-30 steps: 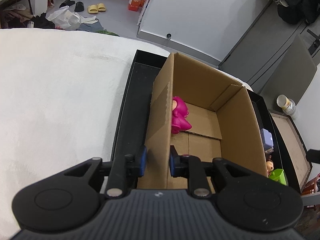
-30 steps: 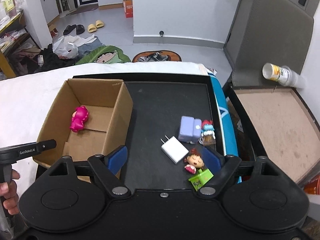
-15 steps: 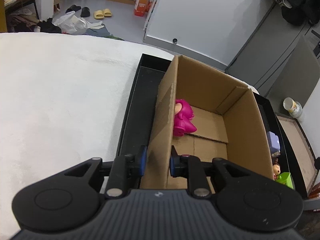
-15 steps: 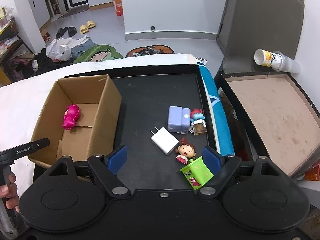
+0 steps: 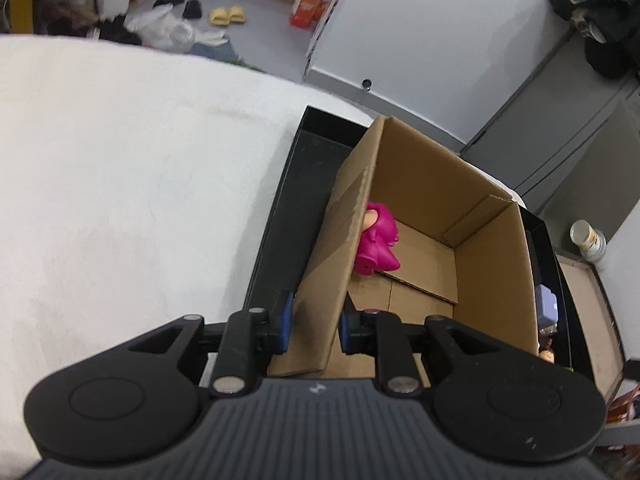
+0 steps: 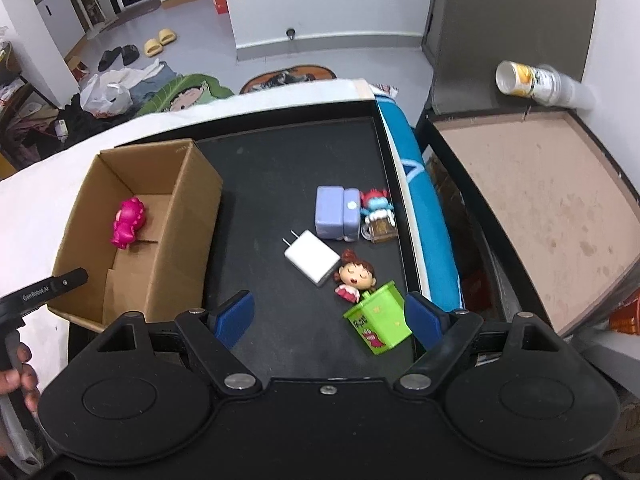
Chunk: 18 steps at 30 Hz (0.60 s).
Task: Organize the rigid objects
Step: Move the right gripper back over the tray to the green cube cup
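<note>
The left gripper (image 5: 314,322) has its blue-padded fingers (image 5: 285,316) clamped on the near-left wall of the open brown cardboard box (image 5: 492,280), one pad outside the wall and one inside. Ahead of the inner finger, a glossy magenta toy figure (image 5: 376,244) lies on the box floor against that same wall. The box stands on a black shallow tray (image 6: 288,168), to the left of the right gripper (image 6: 330,316), whose fingers stand wide apart with nothing between the pads. Just ahead of them lie a white flat plug-in charger (image 6: 312,257), a lavender rounded two-part case (image 6: 336,218), a small red-haired blue figurine on a brown base (image 6: 378,216) touching the case, and a brown-haired doll in a red dress (image 6: 354,276). A lime-green plastic cube with red print (image 6: 378,320) sits tilted just inside the right finger
</note>
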Available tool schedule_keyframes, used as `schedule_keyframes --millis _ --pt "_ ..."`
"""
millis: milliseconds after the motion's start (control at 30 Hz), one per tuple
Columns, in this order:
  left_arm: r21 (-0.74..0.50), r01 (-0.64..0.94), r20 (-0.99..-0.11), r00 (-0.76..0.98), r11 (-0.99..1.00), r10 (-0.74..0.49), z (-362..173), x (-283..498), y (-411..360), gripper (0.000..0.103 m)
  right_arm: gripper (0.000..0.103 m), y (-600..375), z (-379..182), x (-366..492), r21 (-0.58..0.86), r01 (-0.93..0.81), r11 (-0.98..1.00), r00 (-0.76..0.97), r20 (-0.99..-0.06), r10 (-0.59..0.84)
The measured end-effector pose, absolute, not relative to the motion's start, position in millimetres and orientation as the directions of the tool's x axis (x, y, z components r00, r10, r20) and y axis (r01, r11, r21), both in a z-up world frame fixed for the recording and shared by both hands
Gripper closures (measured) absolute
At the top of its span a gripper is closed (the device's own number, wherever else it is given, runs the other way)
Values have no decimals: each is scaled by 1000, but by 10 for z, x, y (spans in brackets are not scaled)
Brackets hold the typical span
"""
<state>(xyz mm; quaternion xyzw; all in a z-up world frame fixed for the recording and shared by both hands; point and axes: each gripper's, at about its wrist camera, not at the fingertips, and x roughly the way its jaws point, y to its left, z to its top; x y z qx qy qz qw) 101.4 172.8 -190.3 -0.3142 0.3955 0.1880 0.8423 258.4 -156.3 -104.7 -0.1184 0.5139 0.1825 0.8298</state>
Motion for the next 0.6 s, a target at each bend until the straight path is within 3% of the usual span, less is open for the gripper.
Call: schedule_keyframes --millis 600 --pt "-345 -549 -807 588 761 59 -1873 1052 1669 83 34 -1573 -1495 2898 -70 -432 899 323 -943 82"
